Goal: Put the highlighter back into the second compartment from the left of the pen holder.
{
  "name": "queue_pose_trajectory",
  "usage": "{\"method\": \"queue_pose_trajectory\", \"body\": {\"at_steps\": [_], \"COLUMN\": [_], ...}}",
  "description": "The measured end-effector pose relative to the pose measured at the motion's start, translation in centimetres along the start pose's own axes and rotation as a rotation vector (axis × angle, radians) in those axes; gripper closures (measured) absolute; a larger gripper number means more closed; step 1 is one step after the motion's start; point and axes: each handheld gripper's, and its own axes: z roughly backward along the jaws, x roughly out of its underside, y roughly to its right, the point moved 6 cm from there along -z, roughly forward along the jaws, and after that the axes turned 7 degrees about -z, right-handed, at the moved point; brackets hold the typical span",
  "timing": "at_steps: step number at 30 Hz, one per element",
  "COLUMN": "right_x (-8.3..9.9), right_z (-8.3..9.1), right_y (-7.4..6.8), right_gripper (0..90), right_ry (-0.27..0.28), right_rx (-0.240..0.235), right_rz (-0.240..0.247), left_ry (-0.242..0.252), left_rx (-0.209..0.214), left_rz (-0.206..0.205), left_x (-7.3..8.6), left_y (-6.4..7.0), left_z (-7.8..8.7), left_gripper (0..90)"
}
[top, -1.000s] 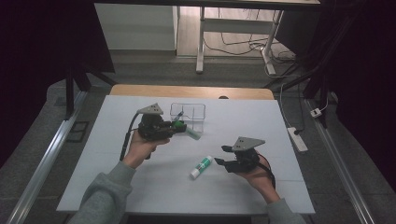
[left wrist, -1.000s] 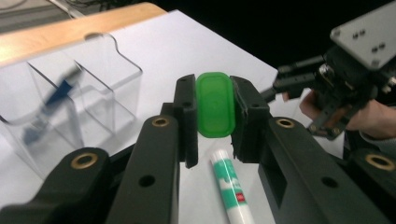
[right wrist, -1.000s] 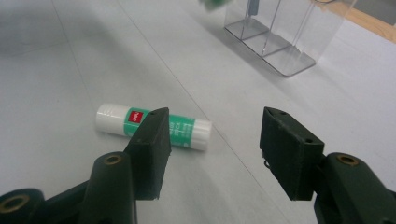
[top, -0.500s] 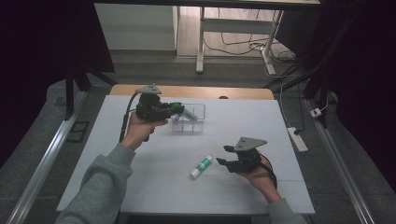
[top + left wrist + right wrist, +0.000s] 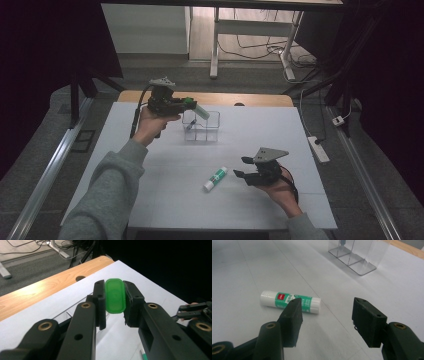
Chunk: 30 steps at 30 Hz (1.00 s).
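Left gripper (image 5: 186,104): up off the table, over the clear box's (image 5: 202,126) near-left corner, jaws clamped tight on a green-capped glue stick (image 5: 115,295).
Held stick: green end facing the left gripper view, body slanting down toward the box in the high view (image 5: 197,110).
Box: clear, divided, standing at the far middle of the white table (image 5: 310,200).
Second stick (image 5: 215,179): lying flat on the table, mid-front, well apart from the box.
Right gripper (image 5: 245,167): low, just right of that stick, jaws spread wide, gripping nothing.
Right gripper view: stick (image 5: 290,302) beyond the left jaw, untouched.
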Motion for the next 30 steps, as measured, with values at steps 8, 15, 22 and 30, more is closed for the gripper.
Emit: {"method": "queue_pose_trajectory", "body": {"at_steps": [8,15,22,30], "right_x": [0.1,0.1,0.2,0.3], "right_z": [0.3,0.3,0.2,0.2], "right_y": [0.2,0.3,0.4,0.3], "right_gripper": [41.0,41.1,41.1,41.0], "right_ry": [0.012,0.018,0.012,0.012], "right_rx": [0.009,0.012,0.007,0.003], "right_rz": [-0.005,-0.011,-0.018,-0.021], "left_ry": [-0.079,-0.121,-0.131,-0.090], "left_rx": [-0.054,-0.069,-0.066,-0.063], "left_rz": [-0.024,-0.015,-0.002,-0.023], "left_x": [-0.1,0.4,0.8,1.1], "left_y": [-1.2,-2.0,-2.4,-2.0], "left_z": [-1.5,-2.5,-3.4,-3.8], "left_gripper": [73.2,73.1,72.7,41.5]}}
